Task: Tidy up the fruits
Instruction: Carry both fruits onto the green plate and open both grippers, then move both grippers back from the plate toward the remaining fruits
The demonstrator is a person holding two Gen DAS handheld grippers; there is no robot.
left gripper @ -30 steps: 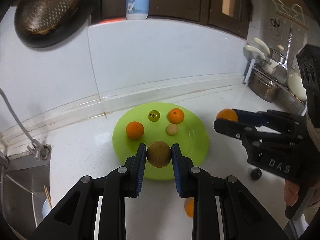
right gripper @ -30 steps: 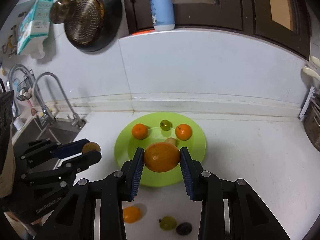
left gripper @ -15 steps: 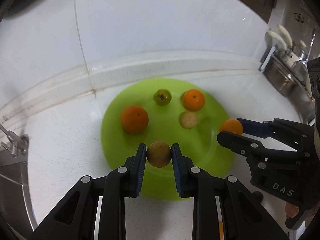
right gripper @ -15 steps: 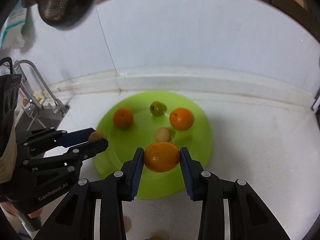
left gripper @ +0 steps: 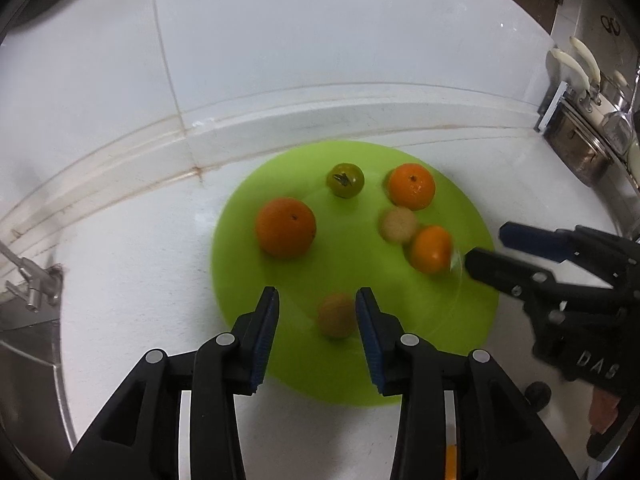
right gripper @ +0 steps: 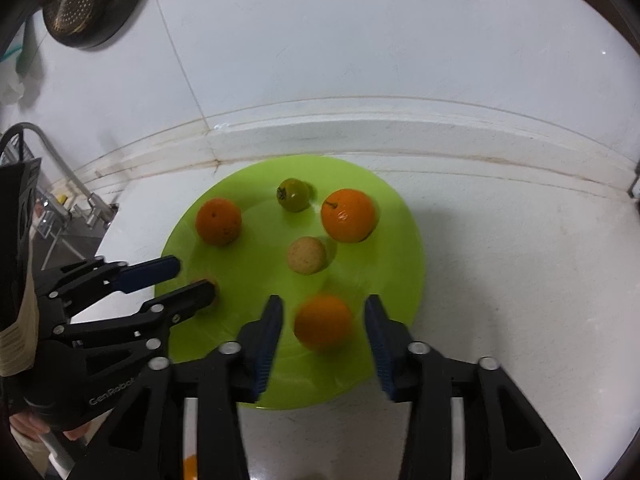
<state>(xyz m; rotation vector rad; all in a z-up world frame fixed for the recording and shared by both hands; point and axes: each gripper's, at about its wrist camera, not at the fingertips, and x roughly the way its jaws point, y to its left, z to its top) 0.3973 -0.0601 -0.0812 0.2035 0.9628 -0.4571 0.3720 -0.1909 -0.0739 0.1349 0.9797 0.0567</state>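
A lime-green plate lies on the white counter by the wall. My left gripper has its jaws opening. A blurred brown round fruit lies loose on the plate between the blue pads, with gaps on both sides. The jaws of my right gripper are opening too, and an orange sits free on the plate between them. From the other side, the right gripper stands just right of that orange, and the left gripper half hides the brown fruit.
Further back on the plate rest two oranges, a green fruit and a beige ball. A dark small fruit and an orange lie on the counter. A sink is left, pots right.
Both grippers came down over the plate and opened. The brown fruit and the orange left the pads and now lie on the plate.
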